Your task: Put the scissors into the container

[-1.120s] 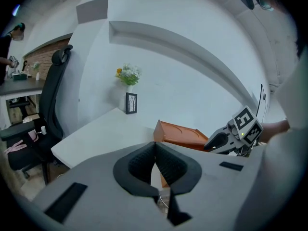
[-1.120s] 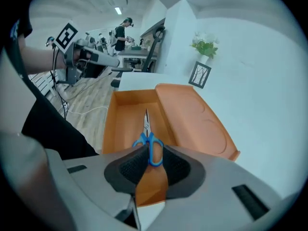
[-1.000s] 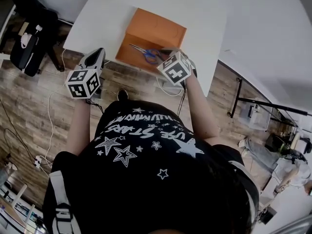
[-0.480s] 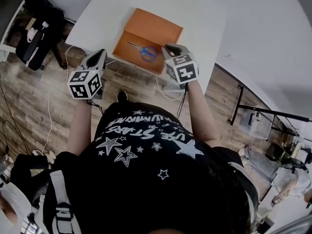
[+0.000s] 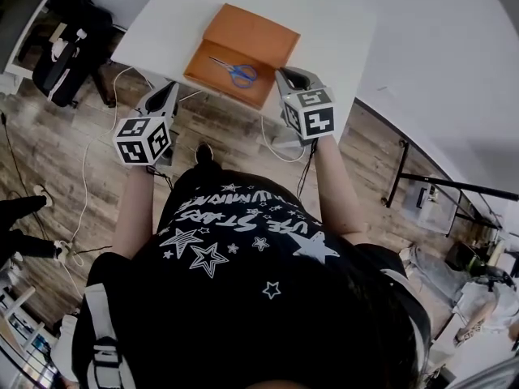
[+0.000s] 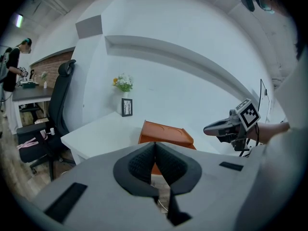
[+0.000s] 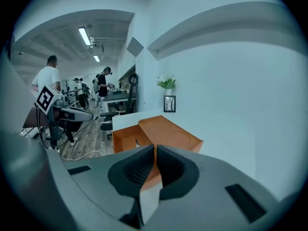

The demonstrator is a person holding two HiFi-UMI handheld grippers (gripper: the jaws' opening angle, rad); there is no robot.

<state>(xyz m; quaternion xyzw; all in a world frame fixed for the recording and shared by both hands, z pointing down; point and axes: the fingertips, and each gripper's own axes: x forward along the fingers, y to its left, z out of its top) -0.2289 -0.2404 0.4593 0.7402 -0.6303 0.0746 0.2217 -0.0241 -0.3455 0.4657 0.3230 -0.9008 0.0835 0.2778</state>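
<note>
Between the right gripper's [image 7: 155,153] jaws nothing is held: they are pressed together, empty, just short of the white table's [image 5: 332,23] near edge. To its left, the left gripper [image 6: 155,150] hangs likewise closed and empty, off the table. Ahead of both, the scissors [image 5: 233,70] lie inside the orange container [image 5: 255,32], touched by neither. Placing looks finished; only keeping both grippers clear seems needed next.

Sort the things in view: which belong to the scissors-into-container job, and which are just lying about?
Job in hand:
scissors, already lying in the container
orange container
left gripper, shut, empty
right gripper, shut, empty

Just lying about:
picture frame
flowers
office chair
</note>
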